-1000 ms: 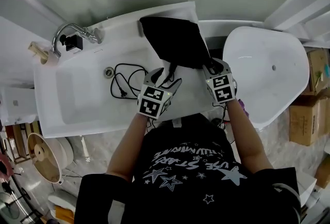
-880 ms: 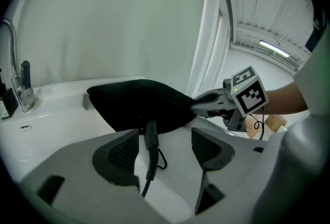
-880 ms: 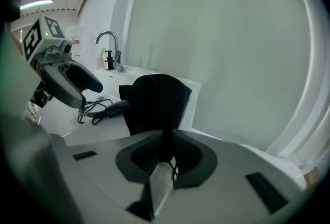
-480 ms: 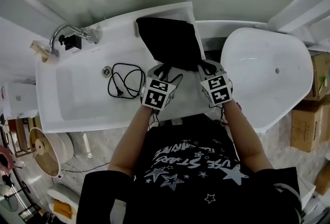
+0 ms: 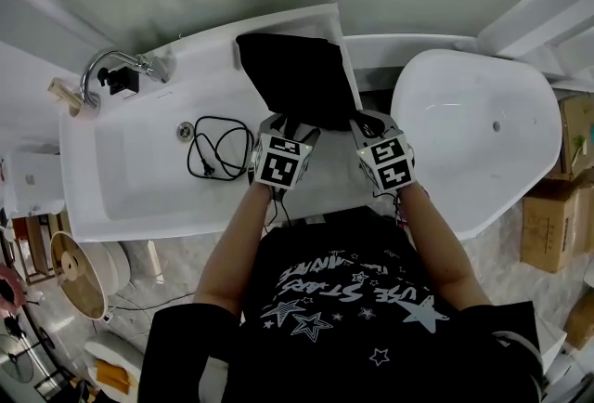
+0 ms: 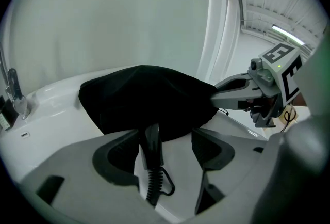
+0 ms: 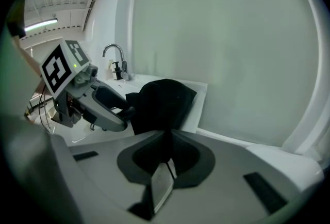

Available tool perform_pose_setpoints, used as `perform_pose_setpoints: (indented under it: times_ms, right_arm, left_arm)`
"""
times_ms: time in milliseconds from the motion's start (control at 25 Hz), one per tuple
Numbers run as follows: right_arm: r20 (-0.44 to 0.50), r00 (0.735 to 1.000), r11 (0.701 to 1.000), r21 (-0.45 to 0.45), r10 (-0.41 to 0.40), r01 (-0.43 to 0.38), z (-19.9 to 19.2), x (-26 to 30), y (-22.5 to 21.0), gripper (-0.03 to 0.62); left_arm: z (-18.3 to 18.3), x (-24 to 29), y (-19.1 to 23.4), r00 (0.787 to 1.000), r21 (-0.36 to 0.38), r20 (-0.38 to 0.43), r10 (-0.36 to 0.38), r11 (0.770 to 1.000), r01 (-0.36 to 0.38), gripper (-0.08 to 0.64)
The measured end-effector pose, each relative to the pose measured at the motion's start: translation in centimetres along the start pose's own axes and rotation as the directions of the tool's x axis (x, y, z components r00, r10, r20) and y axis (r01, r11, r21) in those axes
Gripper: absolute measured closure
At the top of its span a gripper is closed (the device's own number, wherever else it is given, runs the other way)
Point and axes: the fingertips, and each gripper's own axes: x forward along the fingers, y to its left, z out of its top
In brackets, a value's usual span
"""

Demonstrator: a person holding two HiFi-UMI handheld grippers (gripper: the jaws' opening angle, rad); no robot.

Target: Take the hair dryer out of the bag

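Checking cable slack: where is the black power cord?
Head view, left: the black power cord lies looped in the white basin, between its drain and the left tongs.

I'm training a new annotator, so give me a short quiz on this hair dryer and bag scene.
1. True or false: the left tongs are clamped on the hair dryer handle.
2. What do the right tongs pinch?
3. The cord lies: A in the sink basin, B on the floor, C around the faucet.
Key: 1 false, left tongs stand open around it; 2 the bag, having just closed on it; 3 A.
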Motion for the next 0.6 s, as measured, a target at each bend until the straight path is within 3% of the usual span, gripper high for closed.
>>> perform_pose_setpoints:
  times_ms: [600]
  right_arm:
    - [0.0, 1.0, 0.999, 0.026, 0.026, -0.026, -0.09, 0.21, -0.36, 0.563]
  left_arm:
    - [0.33, 0.71, 0.83, 0.999, -0.011, -0.029, 0.046, 0.999, -0.046, 0.241]
